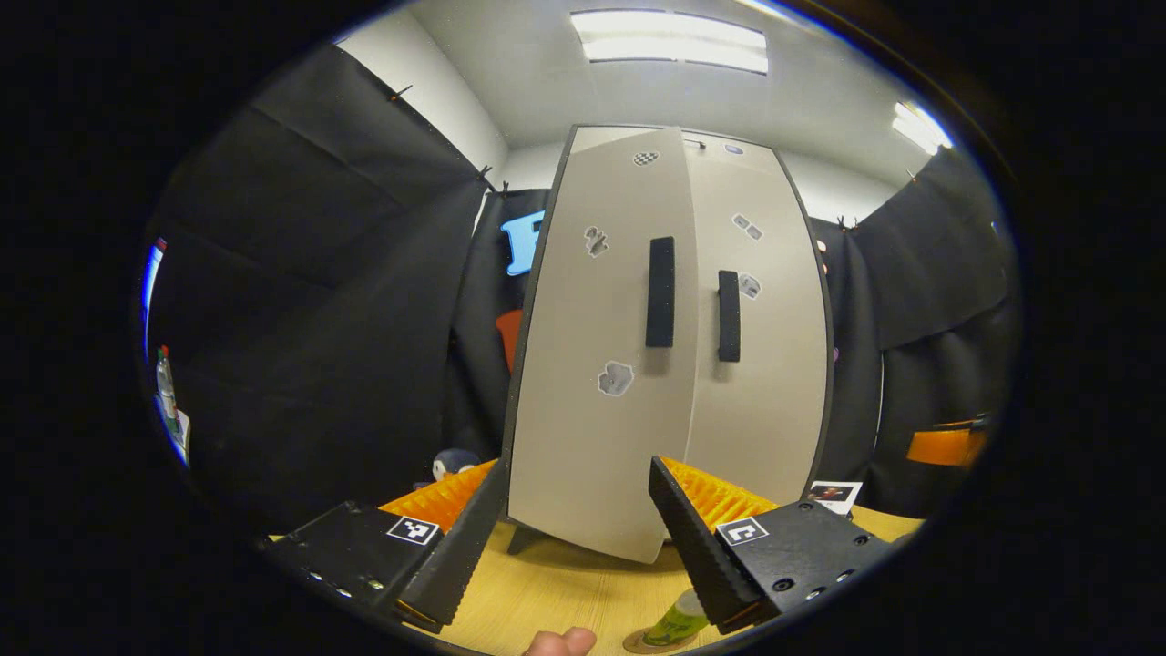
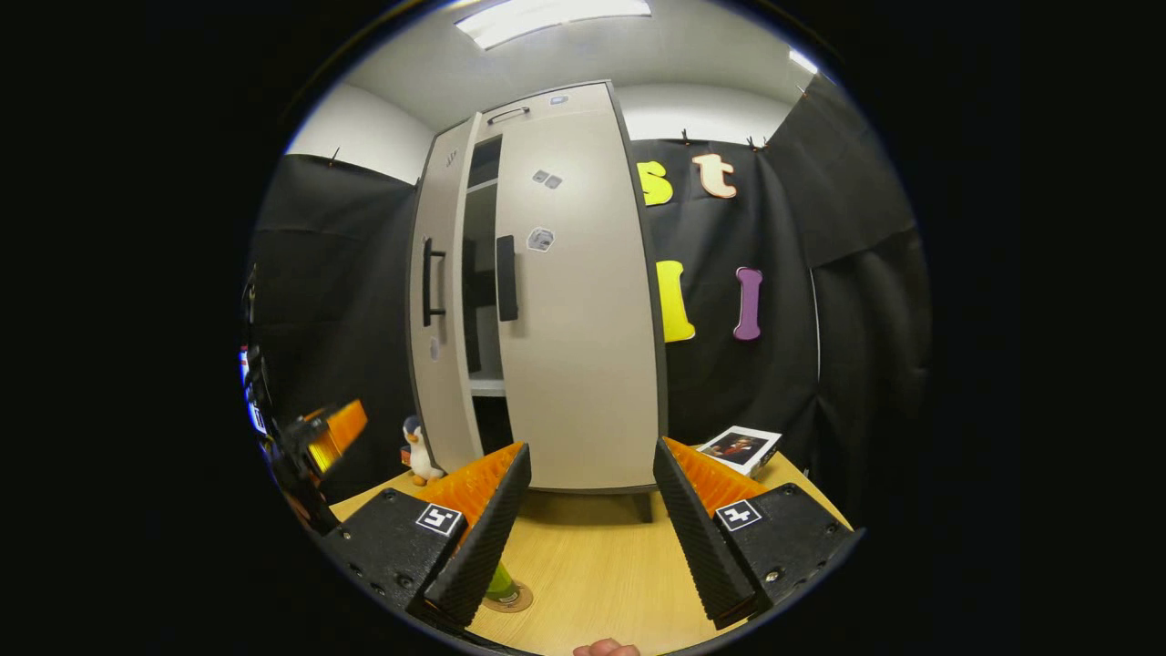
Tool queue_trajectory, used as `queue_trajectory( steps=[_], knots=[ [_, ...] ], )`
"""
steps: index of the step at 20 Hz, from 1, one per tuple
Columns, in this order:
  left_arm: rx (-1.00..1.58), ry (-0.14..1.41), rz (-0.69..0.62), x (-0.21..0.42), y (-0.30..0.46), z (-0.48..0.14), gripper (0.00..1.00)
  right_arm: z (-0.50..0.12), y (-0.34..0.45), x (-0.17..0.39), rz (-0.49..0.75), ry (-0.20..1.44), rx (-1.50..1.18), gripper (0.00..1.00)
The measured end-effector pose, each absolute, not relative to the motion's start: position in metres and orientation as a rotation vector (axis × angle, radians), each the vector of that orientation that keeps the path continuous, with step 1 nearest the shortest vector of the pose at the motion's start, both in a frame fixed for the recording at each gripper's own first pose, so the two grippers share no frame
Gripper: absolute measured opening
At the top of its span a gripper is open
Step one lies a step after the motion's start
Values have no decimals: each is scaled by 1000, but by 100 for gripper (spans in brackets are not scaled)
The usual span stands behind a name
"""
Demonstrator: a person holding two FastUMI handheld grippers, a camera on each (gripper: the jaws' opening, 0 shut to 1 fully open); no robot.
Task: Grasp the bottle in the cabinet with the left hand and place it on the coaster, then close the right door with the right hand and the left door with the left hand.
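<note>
Bottle (image 2: 500,583) on coaster (image 2: 508,599), before cabinet (image 2: 583,346), penguin toy (image 2: 419,451) left

The cabinet (image 1: 674,364) has pale beige-grey doors with dark edges, black handles (image 1: 660,292) and small grey-and-white stickers (image 1: 616,377), one checkered near the top. The table (image 2: 592,565) is light yellowish wood grain. The bottle (image 1: 676,621) is bright green on a brown coaster (image 2: 510,599). A black-and-white toy penguin (image 2: 419,451) stands left of the cabinet. Each gripper's body carries a black-and-white square marker (image 2: 739,515).
</note>
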State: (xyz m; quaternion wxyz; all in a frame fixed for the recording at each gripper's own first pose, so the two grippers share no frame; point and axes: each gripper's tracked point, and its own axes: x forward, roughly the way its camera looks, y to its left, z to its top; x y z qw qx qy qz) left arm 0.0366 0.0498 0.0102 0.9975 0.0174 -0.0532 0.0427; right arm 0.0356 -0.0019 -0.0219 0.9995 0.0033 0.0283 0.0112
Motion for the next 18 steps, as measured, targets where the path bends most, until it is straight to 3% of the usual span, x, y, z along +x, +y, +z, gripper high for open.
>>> queue_trajectory(
  steps=[4, 5, 6, 8, 13, 14, 15, 18],
  knots=[
    [102, -83, 66, 26, 41, -2, 99, -26, 1, 38, 24, 65, 7, 83],
    [102, -79, 60, 25, 38, -4, 95, -27, 1, 39, 23, 68, 12, 83],
    [93, -73, 53, 24, 34, -5, 99, -28, 2, 40, 23, 72, 15, 83],
    [70, -63, 37, 24, 29, -7, 95, -25, 2, 40, 24, 65, 22, 83],
    [53, -65, 34, 26, 29, -3, 95, -21, 2, 42, 18, 49, 10, 83],
    [53, -64, 32, 26, 28, -3, 99, -23, 3, 42, 21, 55, 10, 83],
    [52, -61, 29, 26, 28, -3, 95, -24, 4, 42, 23, 59, 13, 83],
    [47, -58, 25, 25, 26, -2, 95, -23, 5, 42, 25, 58, 17, 83]
  ],
)
